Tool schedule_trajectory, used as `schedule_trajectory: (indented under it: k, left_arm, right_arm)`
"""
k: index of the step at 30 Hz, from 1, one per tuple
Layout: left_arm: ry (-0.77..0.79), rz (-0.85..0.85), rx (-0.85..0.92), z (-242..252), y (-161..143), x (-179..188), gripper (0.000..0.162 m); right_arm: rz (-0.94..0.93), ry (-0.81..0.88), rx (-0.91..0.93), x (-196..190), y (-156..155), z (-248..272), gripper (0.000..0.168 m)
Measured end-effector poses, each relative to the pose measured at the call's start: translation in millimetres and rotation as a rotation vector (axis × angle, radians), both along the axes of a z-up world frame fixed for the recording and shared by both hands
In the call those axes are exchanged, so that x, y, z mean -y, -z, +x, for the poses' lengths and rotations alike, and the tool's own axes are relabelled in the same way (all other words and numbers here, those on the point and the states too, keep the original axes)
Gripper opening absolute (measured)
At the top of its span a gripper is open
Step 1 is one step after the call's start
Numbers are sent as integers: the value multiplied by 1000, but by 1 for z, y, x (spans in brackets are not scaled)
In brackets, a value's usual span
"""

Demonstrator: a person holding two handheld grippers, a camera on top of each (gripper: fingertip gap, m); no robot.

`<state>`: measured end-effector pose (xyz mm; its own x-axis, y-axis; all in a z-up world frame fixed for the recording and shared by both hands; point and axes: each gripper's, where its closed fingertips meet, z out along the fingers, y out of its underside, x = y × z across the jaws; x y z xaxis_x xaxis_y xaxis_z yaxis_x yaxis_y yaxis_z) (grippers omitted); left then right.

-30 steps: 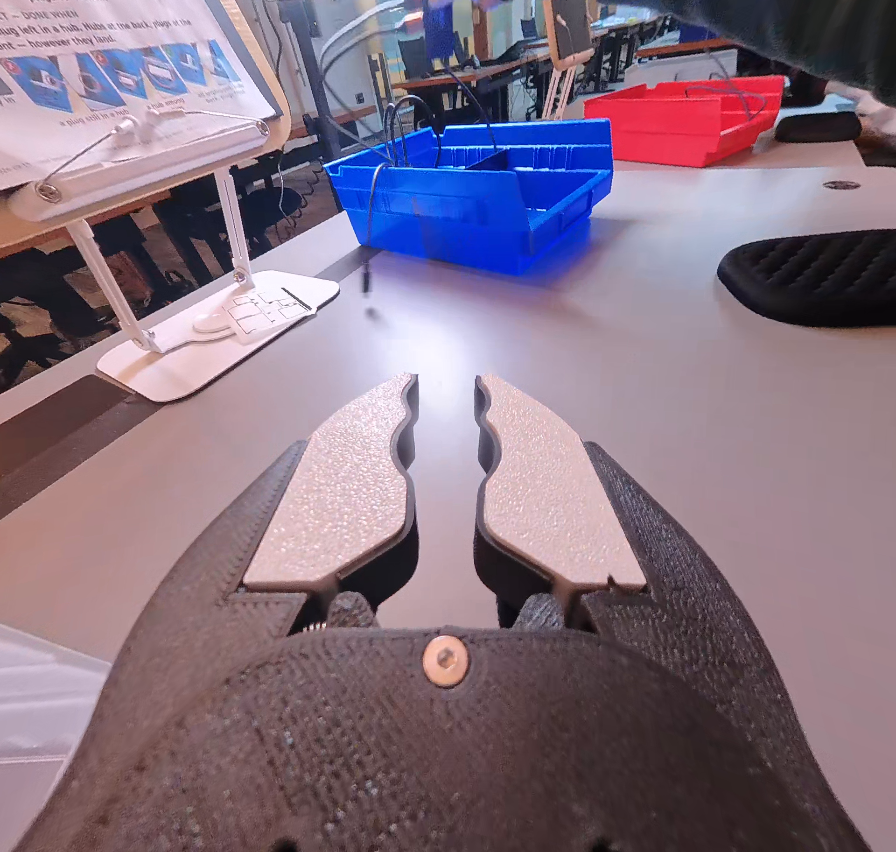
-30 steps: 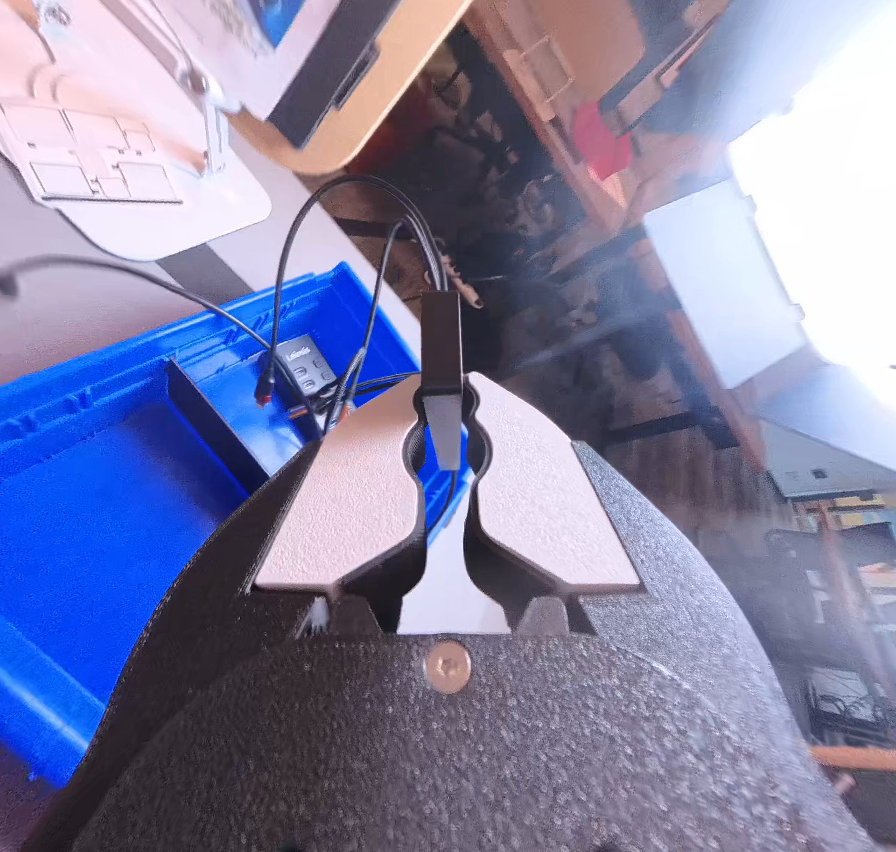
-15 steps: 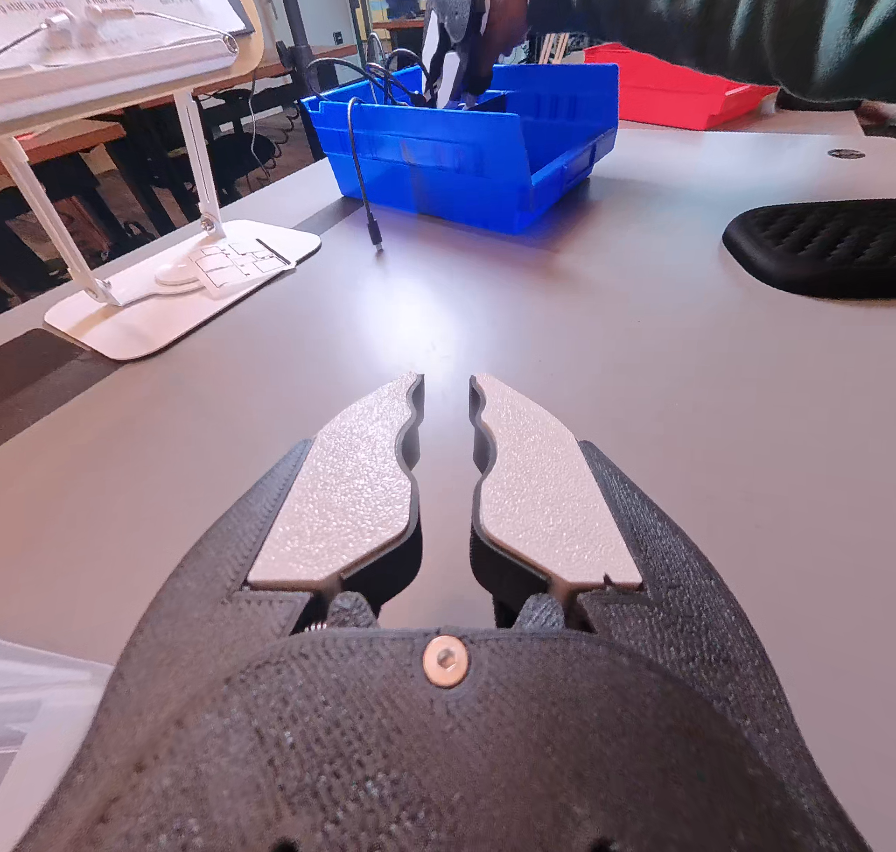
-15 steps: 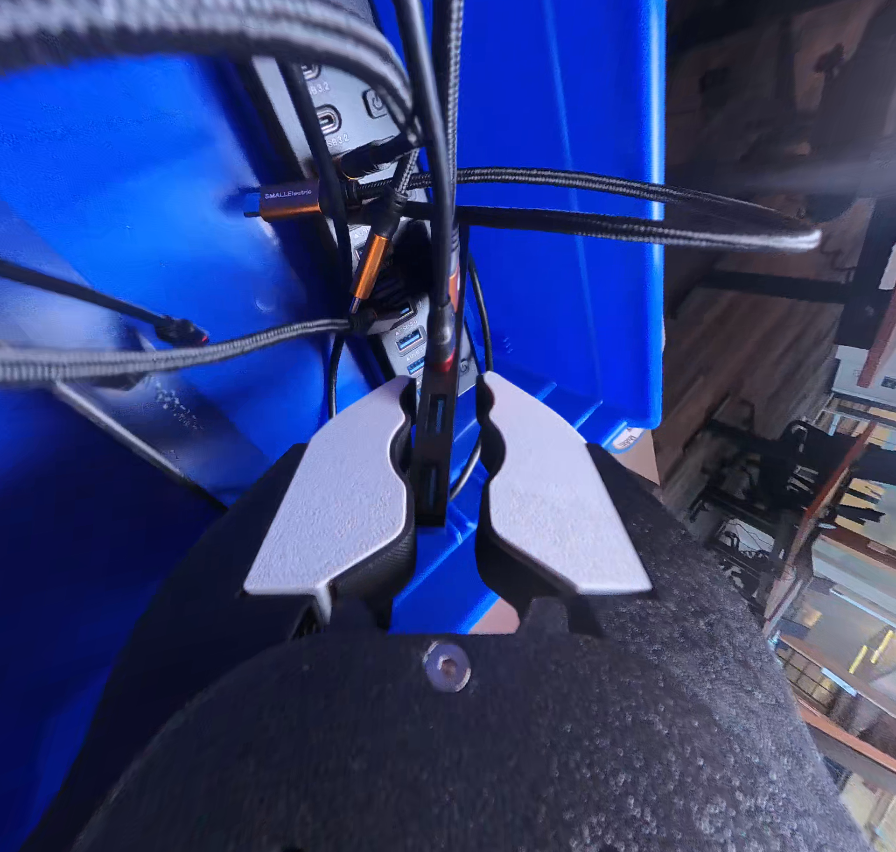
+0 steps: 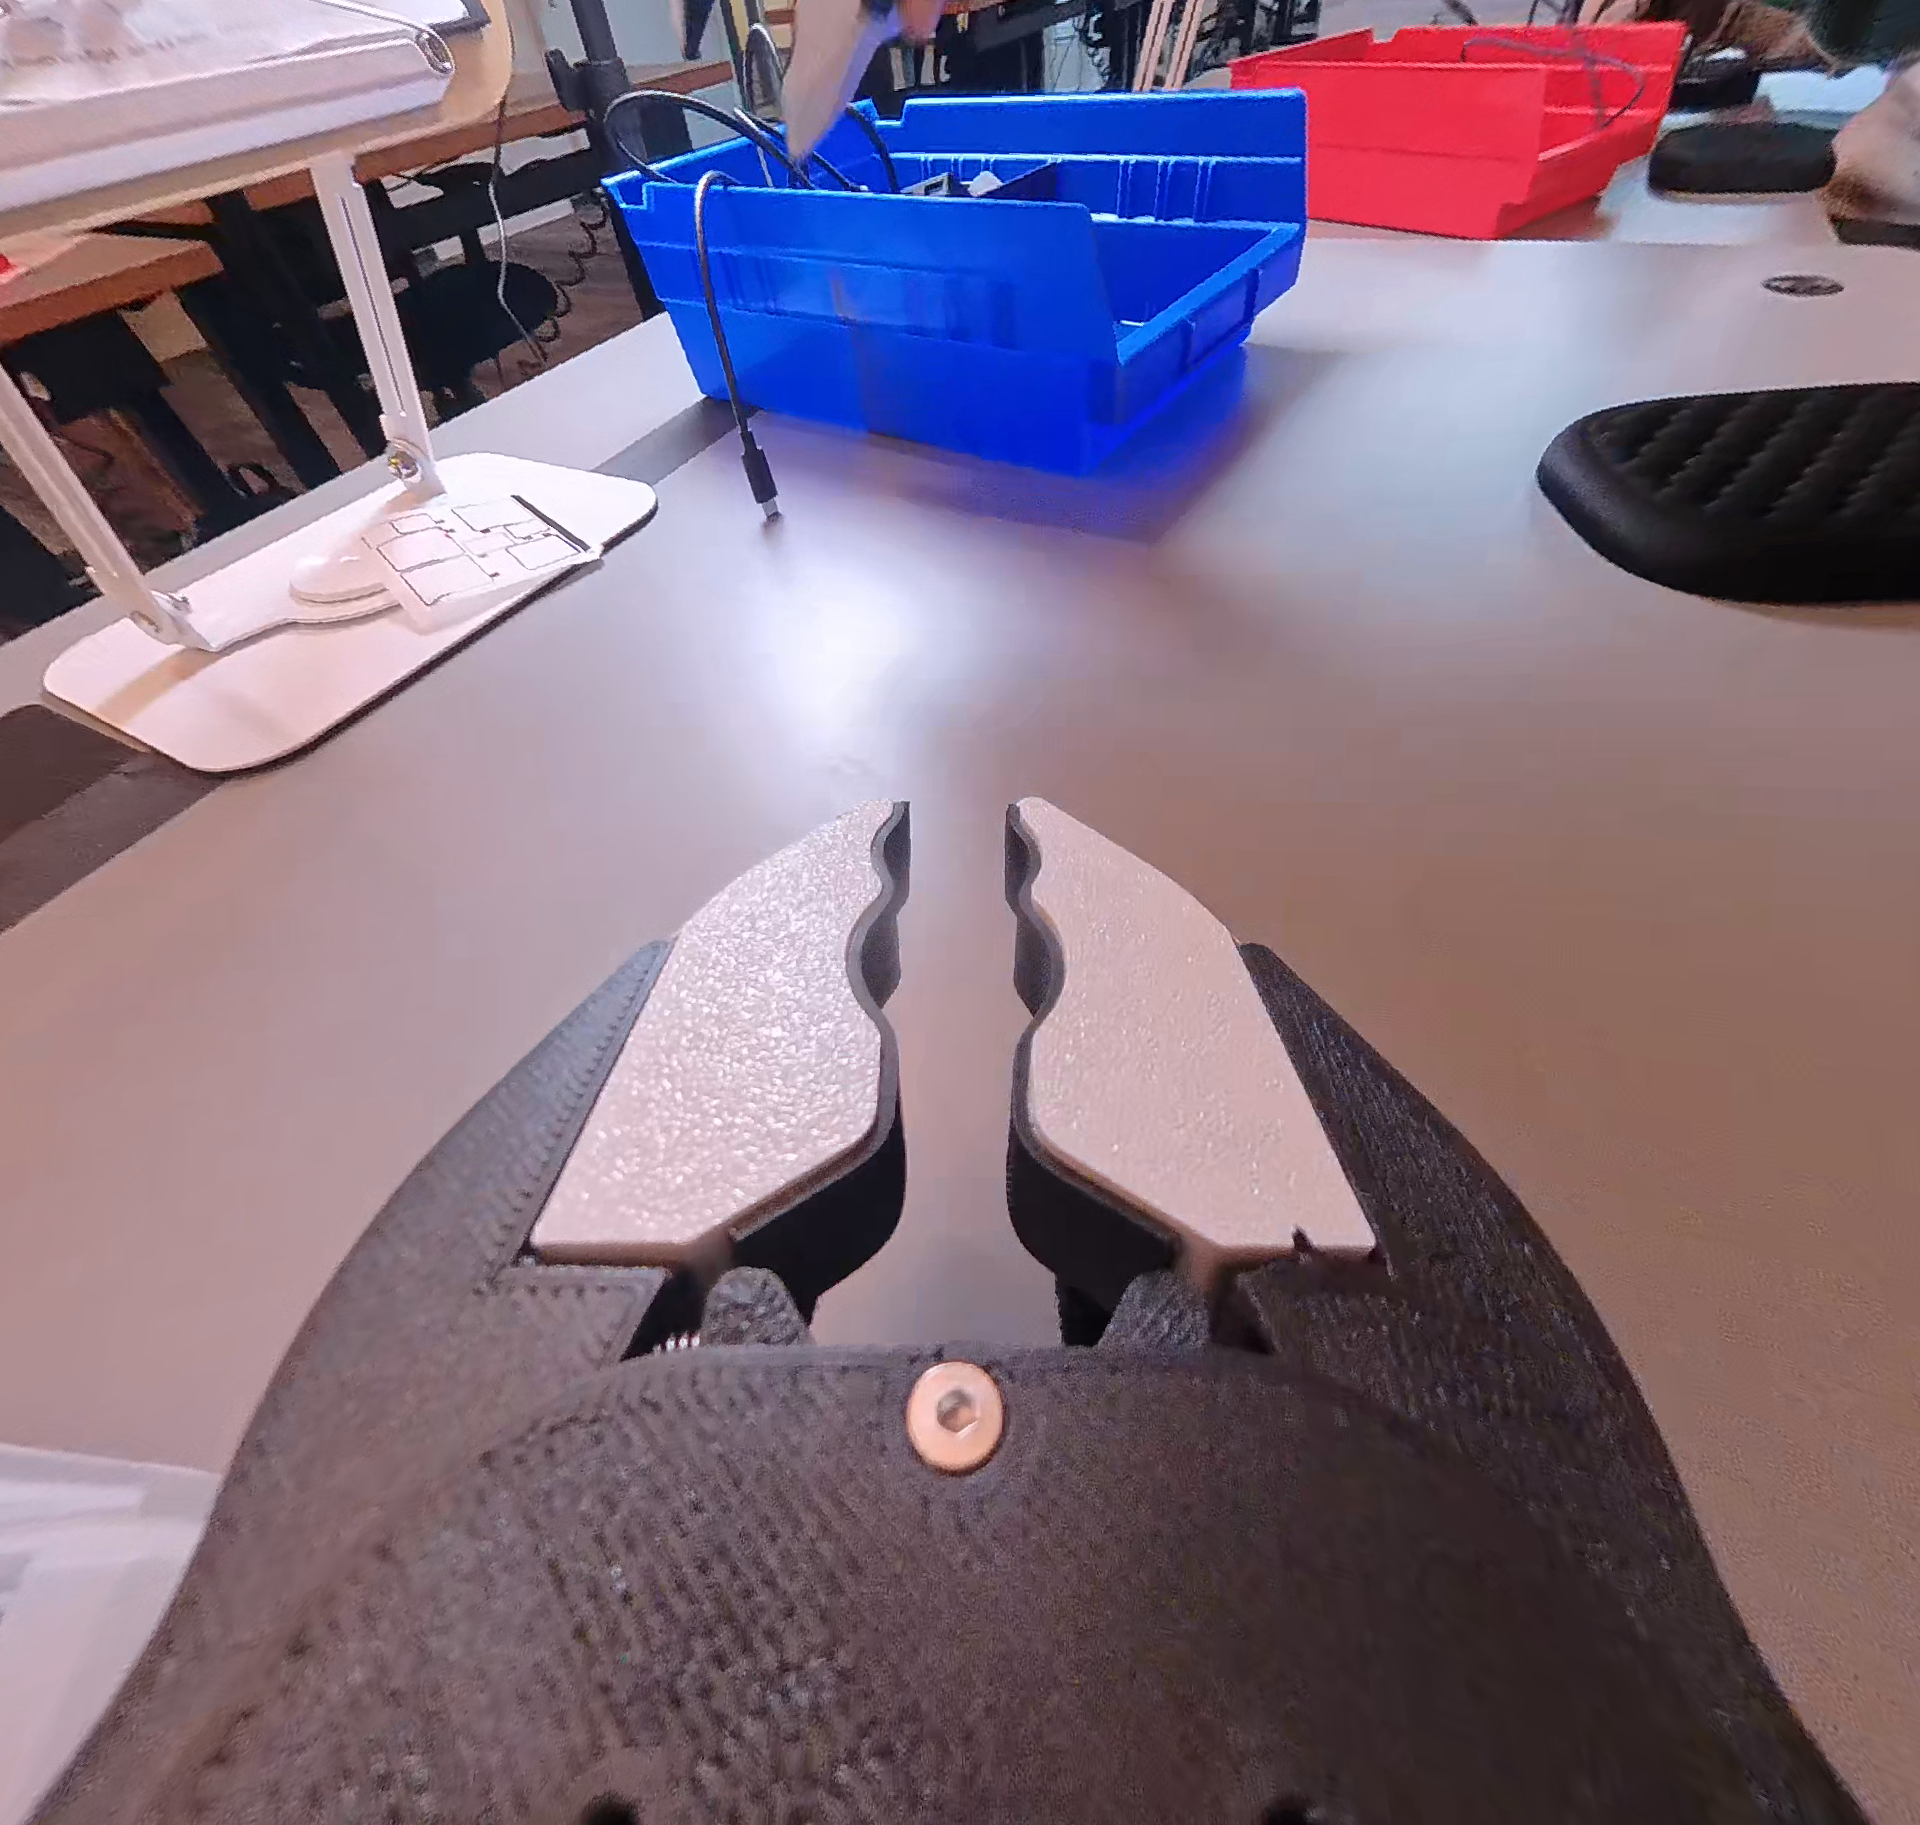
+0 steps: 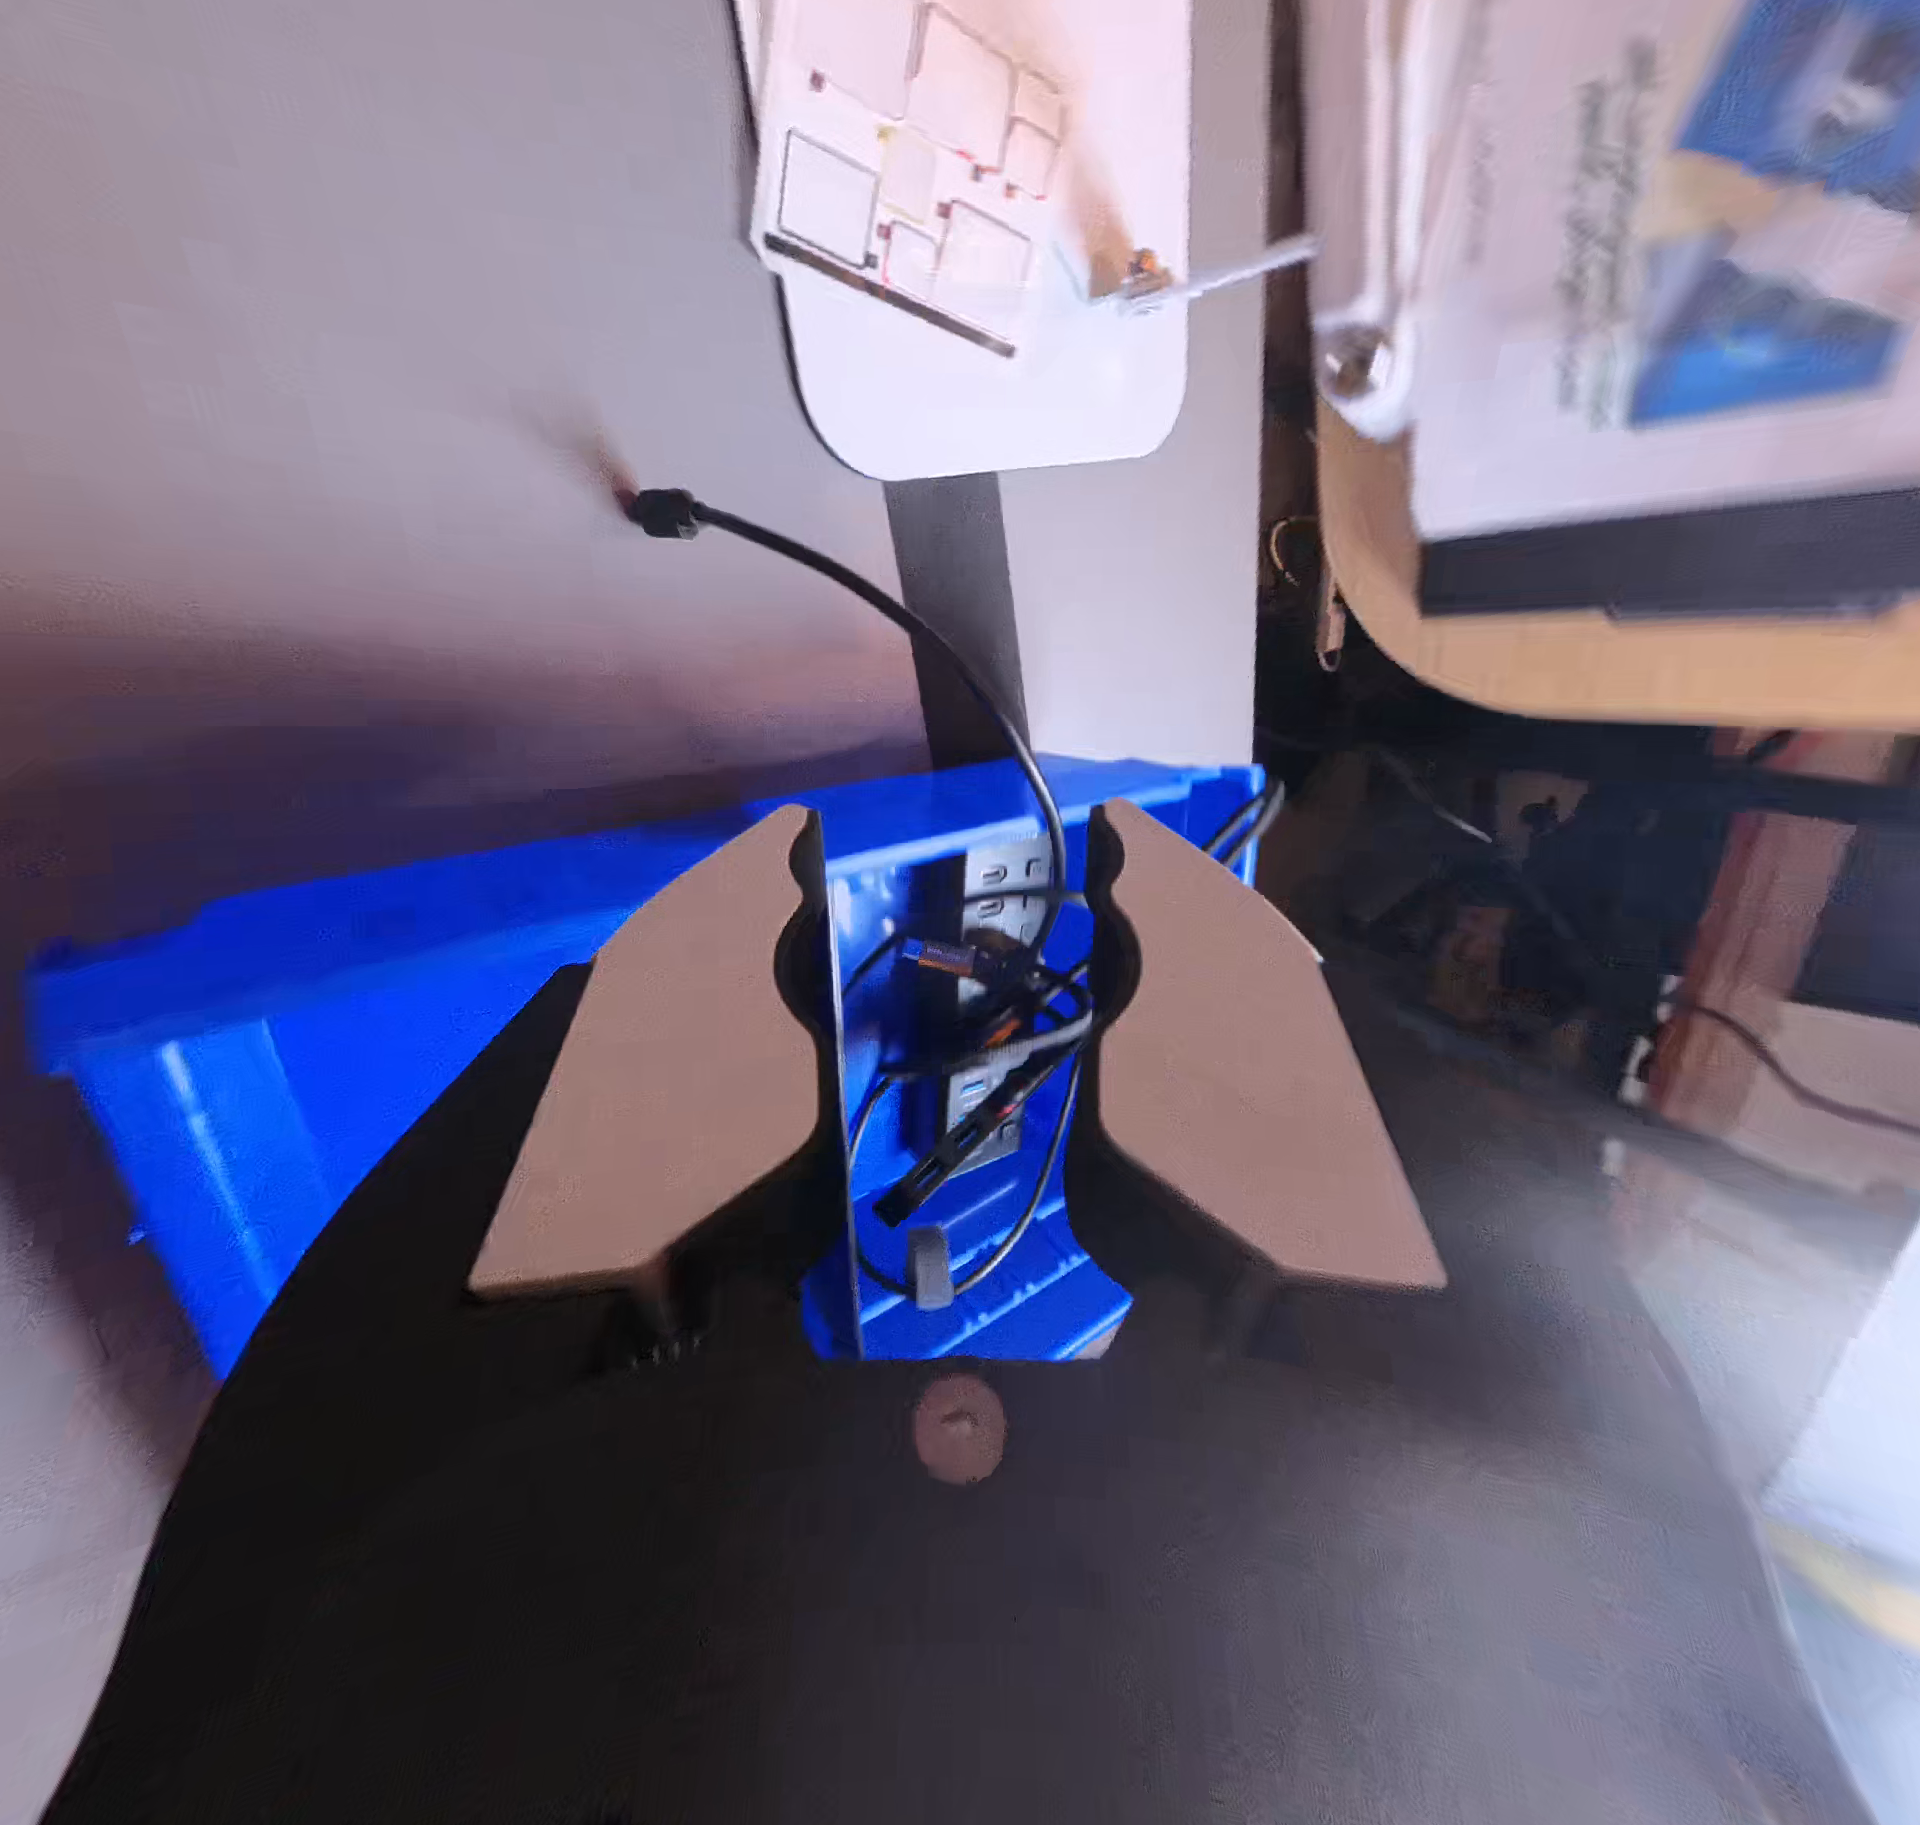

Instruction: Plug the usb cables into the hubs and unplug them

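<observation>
Black cables (image 6: 1023,986) tangle over seemingly silver hubs (image 6: 987,944) beneath the wide-open, empty right gripper (image 6: 951,819).

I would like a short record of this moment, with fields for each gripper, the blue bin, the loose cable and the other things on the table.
left gripper: open, empty, low over the grey table
right gripper: open, empty, above the blue bin
blue bin contents: hubs and tangled cables in one compartment
loose cable: hangs over the bin's wall, plug lies on the table
red bin: behind the blue bin
white stand: left of the blue bin, holds an instruction sheet
black pad: at the right
</observation>
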<state>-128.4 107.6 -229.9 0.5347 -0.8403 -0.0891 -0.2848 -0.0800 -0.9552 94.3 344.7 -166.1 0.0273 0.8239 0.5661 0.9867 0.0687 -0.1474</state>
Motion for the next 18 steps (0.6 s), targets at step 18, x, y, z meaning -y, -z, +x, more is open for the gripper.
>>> schedule_trajectory:
  k: [18]
  left_arm:
    - [31,23,-80,7,8,8,17]
  right_arm:
    - [-32,618,-282,-56,-29,138,5]
